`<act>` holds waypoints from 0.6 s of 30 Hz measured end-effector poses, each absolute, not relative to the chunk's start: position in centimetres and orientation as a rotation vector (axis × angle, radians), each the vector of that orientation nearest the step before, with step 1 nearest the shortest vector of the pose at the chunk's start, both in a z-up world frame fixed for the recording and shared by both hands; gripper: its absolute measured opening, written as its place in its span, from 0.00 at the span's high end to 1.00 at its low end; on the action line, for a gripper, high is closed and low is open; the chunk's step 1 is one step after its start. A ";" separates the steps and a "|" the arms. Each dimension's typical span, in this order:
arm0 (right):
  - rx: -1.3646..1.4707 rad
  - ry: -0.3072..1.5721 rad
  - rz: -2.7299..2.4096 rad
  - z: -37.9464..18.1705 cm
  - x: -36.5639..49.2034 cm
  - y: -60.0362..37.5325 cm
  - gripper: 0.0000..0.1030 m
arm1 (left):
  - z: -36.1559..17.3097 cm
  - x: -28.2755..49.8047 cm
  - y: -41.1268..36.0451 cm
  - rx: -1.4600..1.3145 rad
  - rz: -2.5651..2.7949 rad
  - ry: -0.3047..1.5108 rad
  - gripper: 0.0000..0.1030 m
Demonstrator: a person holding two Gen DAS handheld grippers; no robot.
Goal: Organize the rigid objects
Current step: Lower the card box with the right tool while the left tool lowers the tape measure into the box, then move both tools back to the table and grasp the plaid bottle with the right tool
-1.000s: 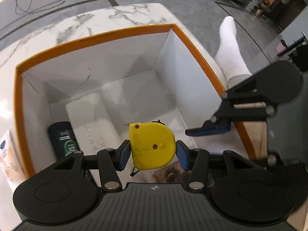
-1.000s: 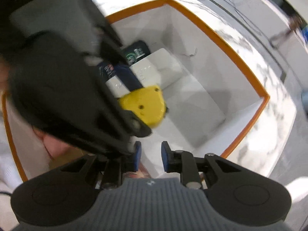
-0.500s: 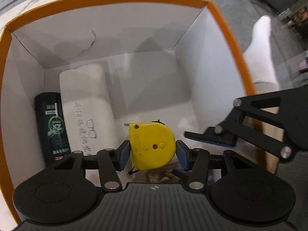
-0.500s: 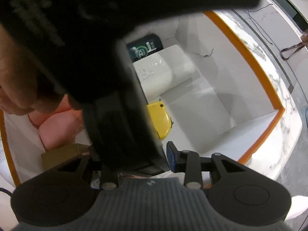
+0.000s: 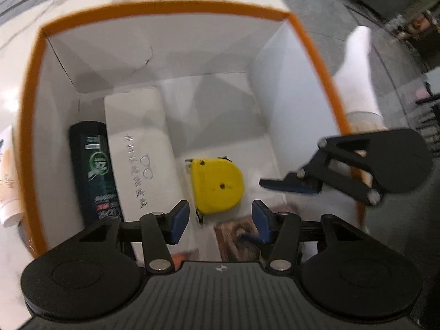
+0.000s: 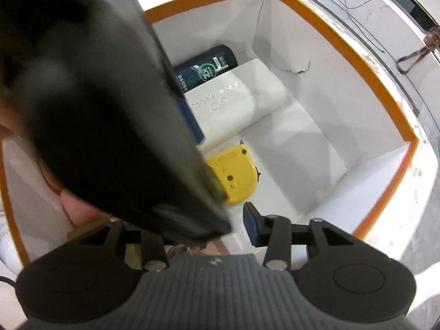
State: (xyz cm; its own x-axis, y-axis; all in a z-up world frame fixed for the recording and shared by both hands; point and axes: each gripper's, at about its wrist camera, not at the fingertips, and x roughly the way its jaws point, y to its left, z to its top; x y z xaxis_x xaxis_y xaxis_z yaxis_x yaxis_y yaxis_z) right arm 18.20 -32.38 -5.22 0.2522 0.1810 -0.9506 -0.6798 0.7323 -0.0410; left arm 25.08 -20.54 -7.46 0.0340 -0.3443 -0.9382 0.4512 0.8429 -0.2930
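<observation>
Inside one box (image 5: 176, 9): one tape measure (image 5: 217, 185), one bottle (image 5: 93, 167).

Bright, even light; motion blur softens both views, with fisheye bending at the edges.

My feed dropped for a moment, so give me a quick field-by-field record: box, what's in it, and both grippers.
container: white box with orange rim, open top
tape measure: yellow tape measure lies on the box floor, free of both grippers
other contents: dark green bottle against the left wall, white case lying beside it
left gripper: left gripper open above the tape measure, nothing between its fingers
right gripper: right gripper has just been opening, empty
outside box: pale tube on the marble top
</observation>
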 end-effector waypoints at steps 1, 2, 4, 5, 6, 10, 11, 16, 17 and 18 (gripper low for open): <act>-0.504 1.181 0.611 -4.9 18.4 -32.3 0.58 | -6.5 24.9 -20.2 0.083 -0.629 1.401 0.41; -0.505 1.180 0.600 -4.2 18.1 -32.2 0.57 | -5.4 24.6 -19.5 0.077 -0.649 1.390 0.41; -0.498 1.182 0.561 -2.4 17.7 -32.1 0.57 | -2.8 24.0 -18.0 0.089 -0.680 1.347 0.43; -0.492 1.167 0.545 -1.3 17.5 -31.8 0.57 | -1.3 23.6 -16.7 0.088 -0.695 1.303 0.43; -0.472 1.139 0.529 -0.1 17.3 -31.5 0.57 | 0.2 23.3 -15.6 0.091 -0.706 1.253 0.43; -0.338 1.035 0.467 3.4 17.2 -29.4 0.58 | 3.4 22.3 -9.6 0.119 -0.641 1.138 0.43; -0.316 1.011 0.458 3.8 17.2 -28.4 0.62 | 3.5 22.1 -8.1 0.128 -0.615 1.124 0.43; -0.225 0.928 0.446 4.7 16.6 -23.5 0.66 | 2.9 20.9 -1.4 0.104 -0.480 1.118 0.44; -0.213 0.926 0.459 4.6 17.0 -22.0 0.66 | 2.7 20.5 -0.6 0.106 -0.464 1.116 0.44; -0.207 0.924 0.470 4.7 16.7 -20.6 0.65 | 2.4 20.3 0.3 0.101 -0.451 1.121 0.44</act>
State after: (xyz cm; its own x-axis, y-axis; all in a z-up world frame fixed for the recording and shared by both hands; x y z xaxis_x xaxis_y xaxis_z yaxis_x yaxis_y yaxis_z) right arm 16.75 -20.57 4.70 0.5109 0.3000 -0.8056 -0.4743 0.8800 0.0269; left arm 20.34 0.29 2.41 0.3552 -0.2981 -0.8860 0.3980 0.9058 -0.1452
